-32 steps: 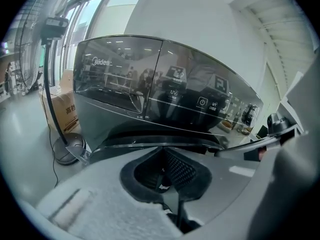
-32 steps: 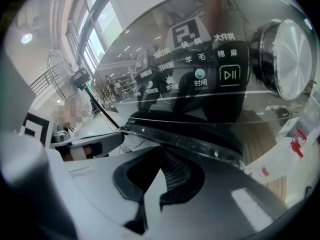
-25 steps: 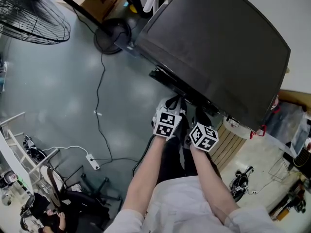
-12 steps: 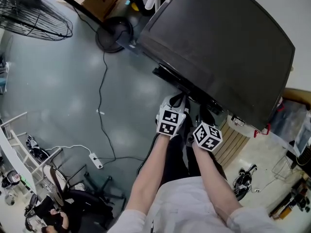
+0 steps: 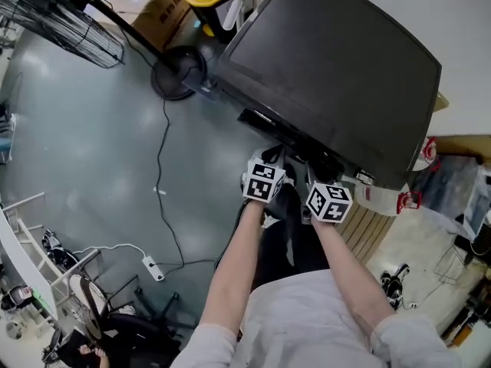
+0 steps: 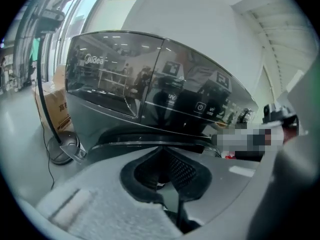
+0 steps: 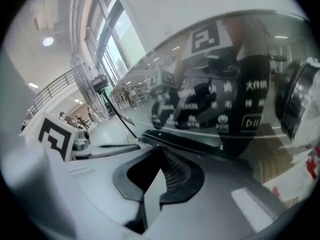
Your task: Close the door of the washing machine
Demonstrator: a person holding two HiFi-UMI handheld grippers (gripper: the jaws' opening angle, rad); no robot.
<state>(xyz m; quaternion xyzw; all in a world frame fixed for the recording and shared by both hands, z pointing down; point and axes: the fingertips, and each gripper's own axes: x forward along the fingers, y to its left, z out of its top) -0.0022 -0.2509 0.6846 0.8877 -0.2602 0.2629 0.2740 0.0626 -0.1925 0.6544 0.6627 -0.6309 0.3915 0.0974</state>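
At 6 o'clock, nearest the head camera, the left gripper (image 6: pixel 163 156) and right gripper (image 7: pixel 160 159) have their tips hidden from above, but each gripper's own view shows its jaws pressed together on nothing. Just beyond, toward 12 to 1 o'clock, the washing machine (image 5: pixel 307 148) shows its glossy dark door (image 5: pixel 337 67); whether it is fully down is unclear. Farther, at 10 to 11 o'clock, the grey floor (image 5: pixel 84 136) carries a black cable (image 5: pixel 159 159) and a fan (image 5: pixel 65 18) cut off by the frame edge.

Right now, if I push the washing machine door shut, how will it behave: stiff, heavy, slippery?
The door shows as a solid, dark, curved rim, so it will probably swing as one stiff piece rather than flex. Its edge catches the light, so it seems smooth and a push could slip. The washing machine is bulky and likely stays put.
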